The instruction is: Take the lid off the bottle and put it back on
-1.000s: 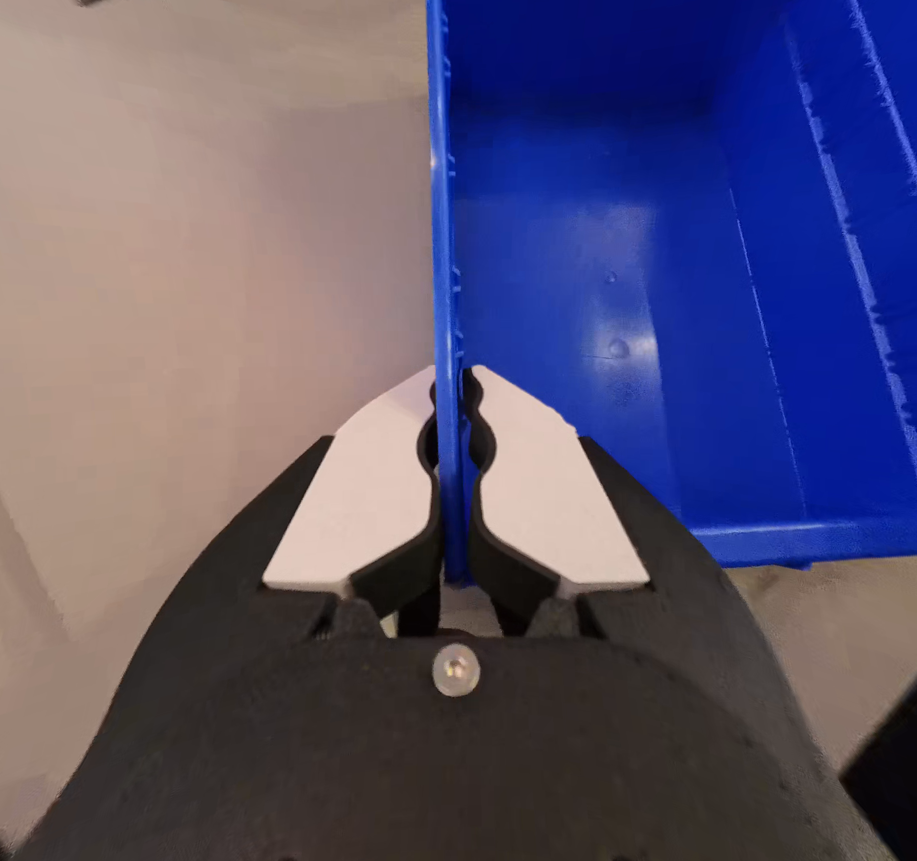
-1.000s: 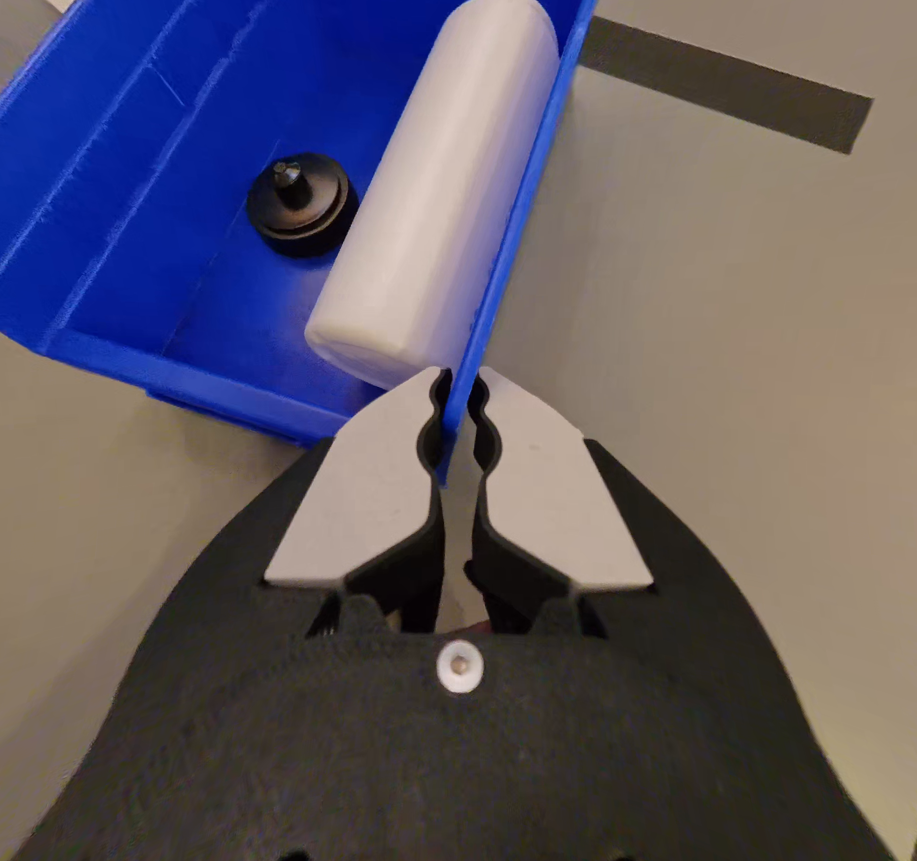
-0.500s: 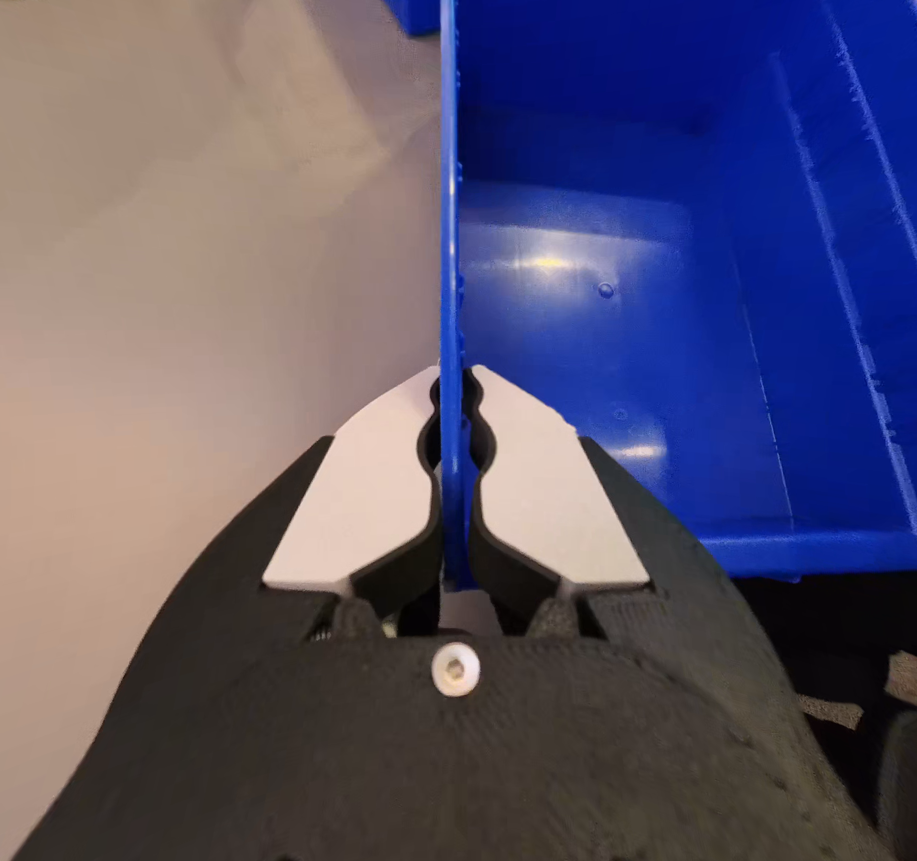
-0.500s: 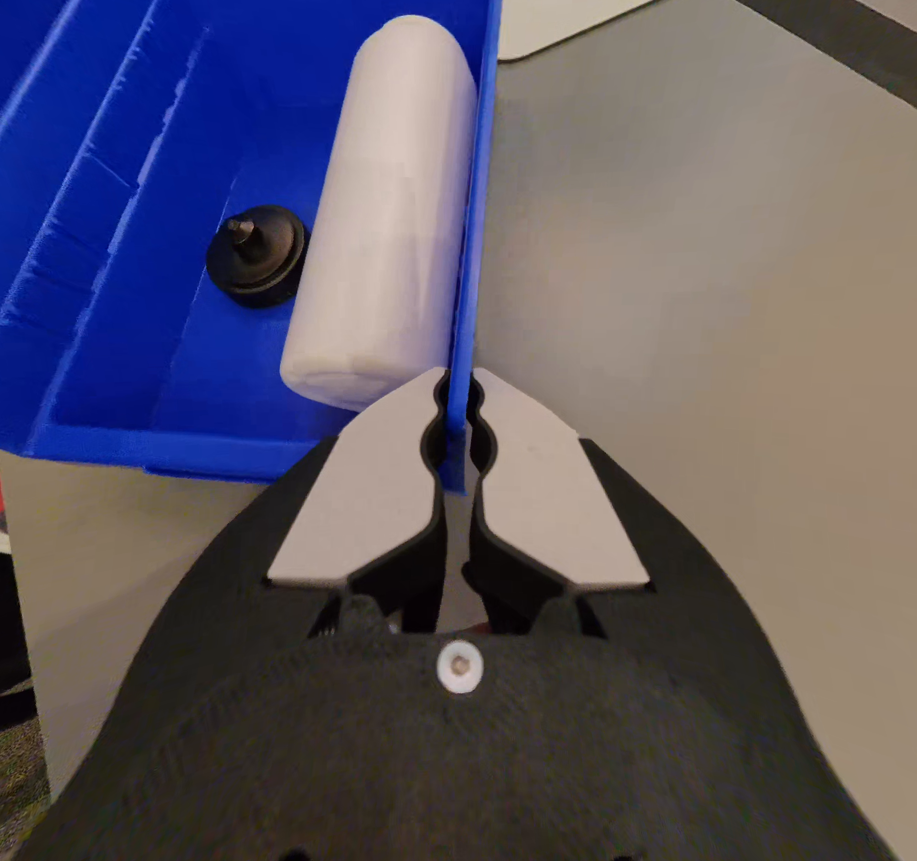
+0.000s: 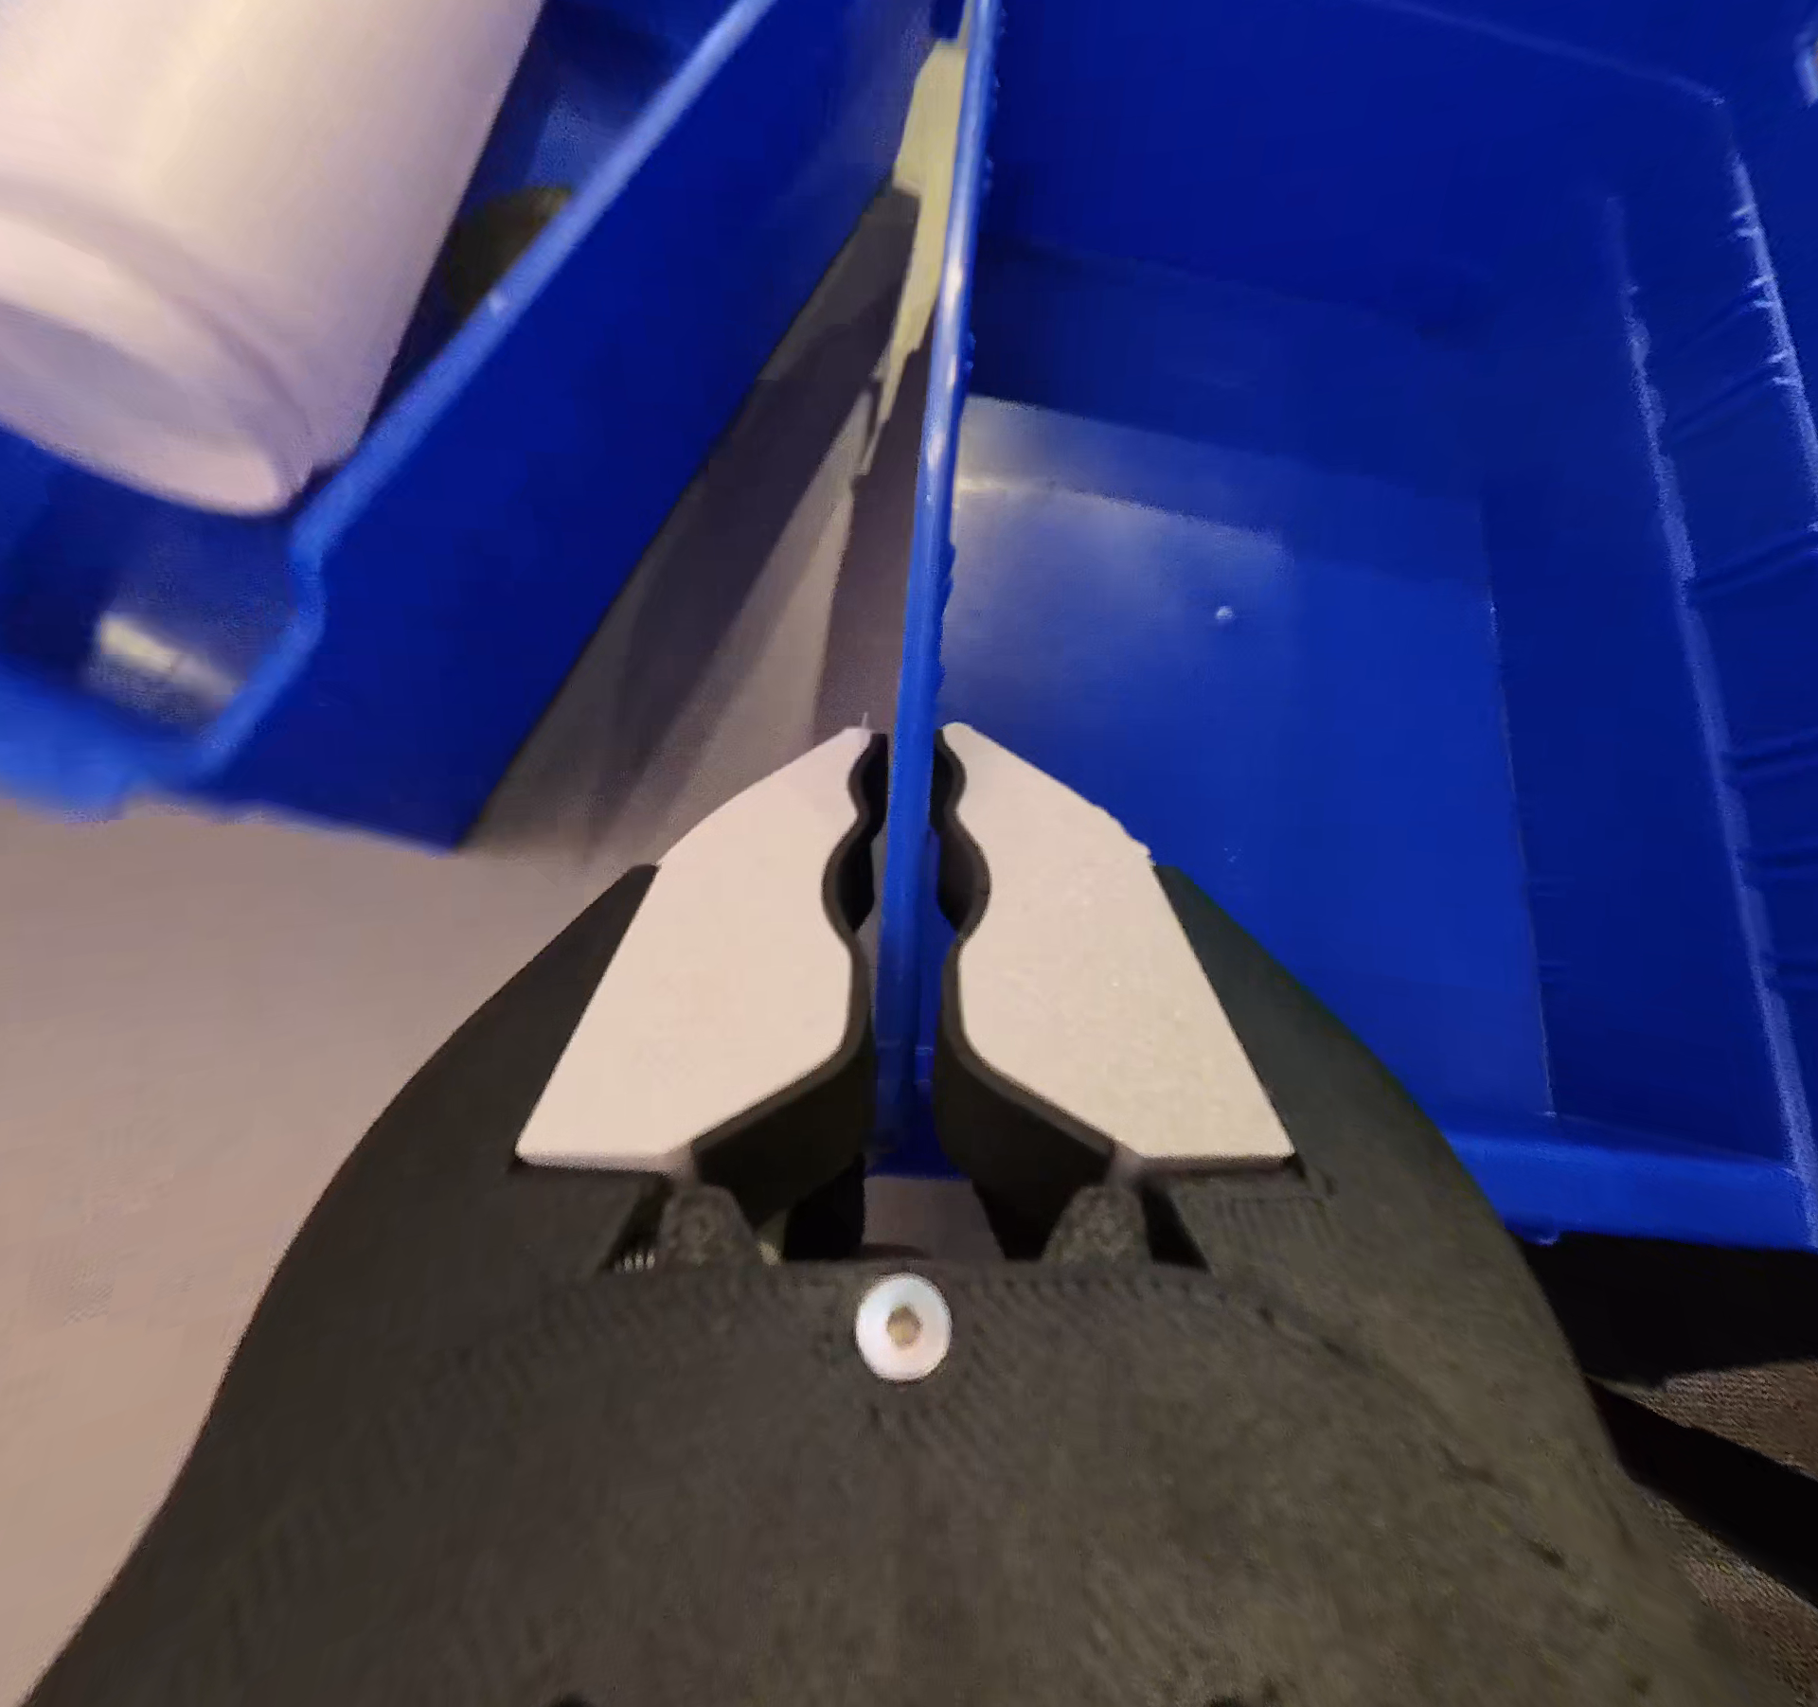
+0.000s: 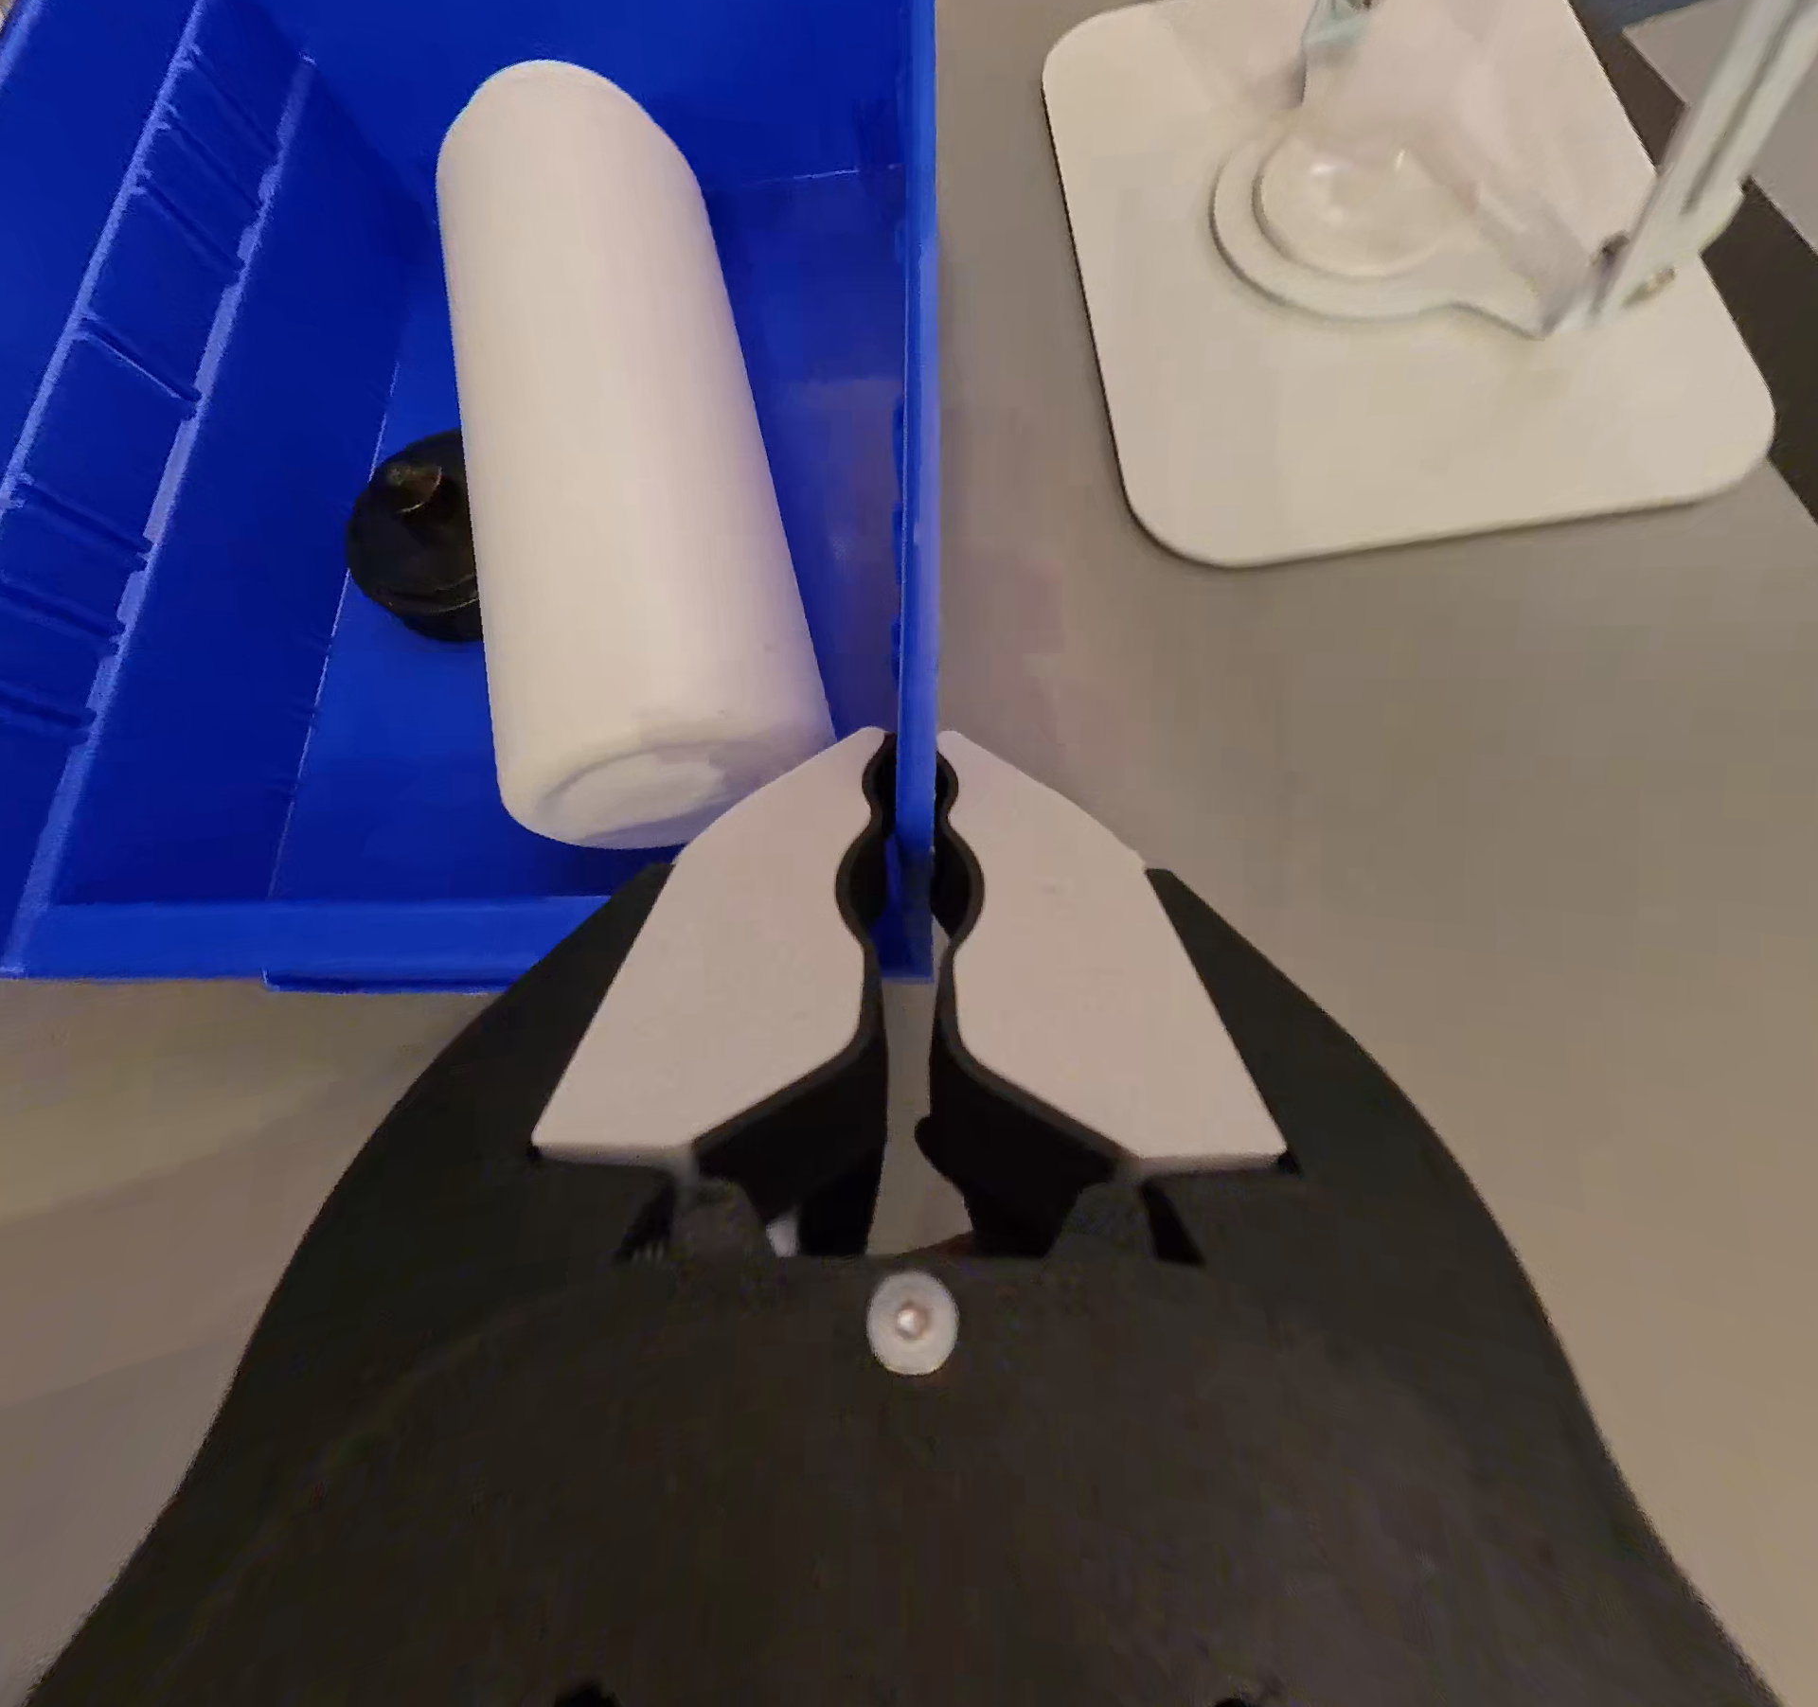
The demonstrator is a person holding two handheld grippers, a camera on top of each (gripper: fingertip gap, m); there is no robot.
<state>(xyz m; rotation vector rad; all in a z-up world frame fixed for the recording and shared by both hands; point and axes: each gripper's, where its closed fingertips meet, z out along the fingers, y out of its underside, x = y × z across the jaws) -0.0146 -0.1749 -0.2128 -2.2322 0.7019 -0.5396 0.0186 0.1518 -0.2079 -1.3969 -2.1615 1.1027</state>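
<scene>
Blue bin wall is sitting pinched in both sets of jaws: right gripper (image 6: pixel 910 760) is clamping the bin (image 6: pixel 148 381) holding the white bottle (image 6: pixel 620 440), left gripper (image 5: pixel 910 755) is clamping an empty bin (image 5: pixel 1672 578). Bottle is lying on its side against that pinched wall, black lid (image 6: pixel 413 538) loose beside it. Still bin-handling, I'd say; next is letting go and reaching for the bottle.

Readable text: none that I can see.
Blue bins (image 6: pixel 148 440): no label showing.
White bottle (image 6: pixel 610 440): plain, no markings.
My fingers (image 5: pixel 728 961): blank.
</scene>
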